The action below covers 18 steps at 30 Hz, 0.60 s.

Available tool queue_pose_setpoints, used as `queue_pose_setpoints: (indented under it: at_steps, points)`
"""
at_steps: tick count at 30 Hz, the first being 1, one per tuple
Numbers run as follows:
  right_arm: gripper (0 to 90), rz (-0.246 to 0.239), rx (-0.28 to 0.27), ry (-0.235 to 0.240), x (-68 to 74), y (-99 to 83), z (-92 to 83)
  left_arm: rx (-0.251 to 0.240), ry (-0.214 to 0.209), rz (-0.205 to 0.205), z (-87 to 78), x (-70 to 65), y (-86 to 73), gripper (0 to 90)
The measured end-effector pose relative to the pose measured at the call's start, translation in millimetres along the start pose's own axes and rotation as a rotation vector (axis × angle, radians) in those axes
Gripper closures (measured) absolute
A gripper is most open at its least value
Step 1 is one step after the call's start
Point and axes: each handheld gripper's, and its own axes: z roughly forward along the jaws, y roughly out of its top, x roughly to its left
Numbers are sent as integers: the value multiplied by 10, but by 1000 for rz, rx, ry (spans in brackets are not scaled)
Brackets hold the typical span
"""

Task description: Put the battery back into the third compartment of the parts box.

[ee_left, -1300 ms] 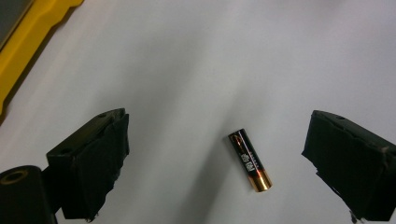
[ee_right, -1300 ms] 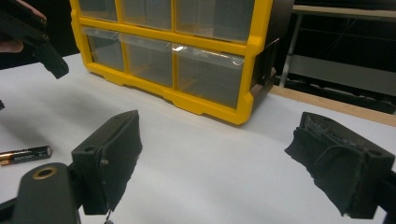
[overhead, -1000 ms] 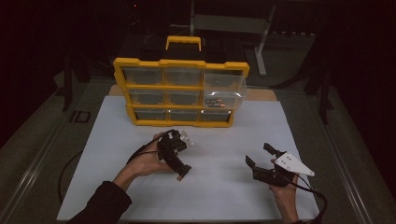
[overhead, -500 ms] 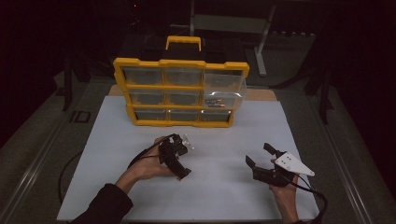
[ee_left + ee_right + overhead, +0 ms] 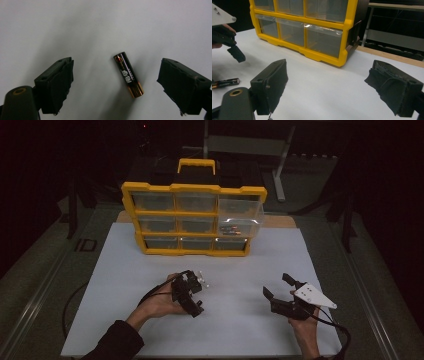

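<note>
Hovering over battery (image 5: 129,74), left gripper (image 5: 116,83) jaws spread, just closing slightly; right gripper (image 5: 337,87) spread, empty.

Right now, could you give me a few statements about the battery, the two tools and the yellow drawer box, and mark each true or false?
1. The battery lies on the white sheet between the left tool's open jaws. True.
2. The left tool already grips the battery. False: its pads stand apart from it, though the jaws have just been closing.
3. The right tool is clamped shut. False: its jaws are wide open and hold nothing.
4. One drawer of the yellow organizer is pulled out. True.
</note>
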Motion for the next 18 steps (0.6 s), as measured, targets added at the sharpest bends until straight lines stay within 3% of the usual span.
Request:
queue_pose_setpoints:
  at_steps: [10,18]
  points:
    - [143,0,0,0,0,0,1,28,-7,19,91,-51,-21,187]
    - [143,0,0,0,1,0,1,35,-18,35,118,-79,-35,315]
